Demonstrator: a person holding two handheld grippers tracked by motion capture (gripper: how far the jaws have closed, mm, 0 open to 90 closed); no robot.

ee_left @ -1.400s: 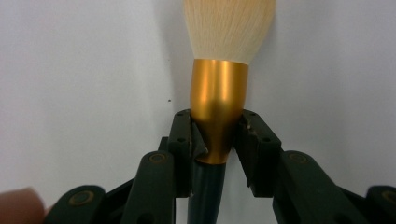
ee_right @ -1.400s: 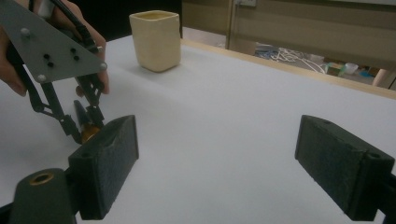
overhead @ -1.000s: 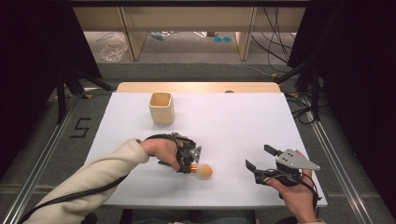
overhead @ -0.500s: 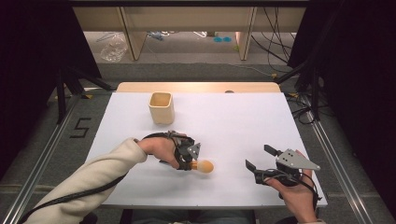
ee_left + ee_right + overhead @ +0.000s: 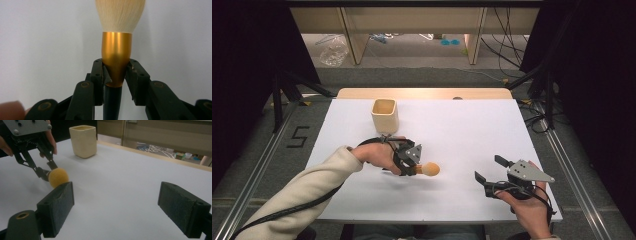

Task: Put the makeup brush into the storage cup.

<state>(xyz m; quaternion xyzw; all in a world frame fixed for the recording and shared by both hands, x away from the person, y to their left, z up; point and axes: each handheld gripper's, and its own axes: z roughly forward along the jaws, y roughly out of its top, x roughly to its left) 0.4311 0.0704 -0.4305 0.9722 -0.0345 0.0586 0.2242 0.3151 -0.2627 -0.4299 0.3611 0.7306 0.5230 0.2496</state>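
A makeup brush (image 5: 430,169) with a black handle, gold ferrule (image 5: 116,57) and pale round bristle head is held near the middle of the white table (image 5: 462,130). My left gripper (image 5: 418,169) is shut on it where the ferrule meets the handle, bristles pointing right. In the left gripper view the jaws squeeze the ferrule's lower end from both sides. In the right gripper view the brush head (image 5: 58,177) and the left gripper (image 5: 45,171) hover just above the table. My right gripper (image 5: 488,168) stands open near the front right, with nothing between its pads (image 5: 185,207).
A cream square cup (image 5: 385,114) stands upright at the back left of the table, also visible as the cup (image 5: 83,141) beyond the brush. A wooden strip (image 5: 422,93) runs along the table's far edge. Black stands and cables flank both sides.
My left gripper has shifted a little away from the front edge with the brush still in it. The right gripper has stayed in place.
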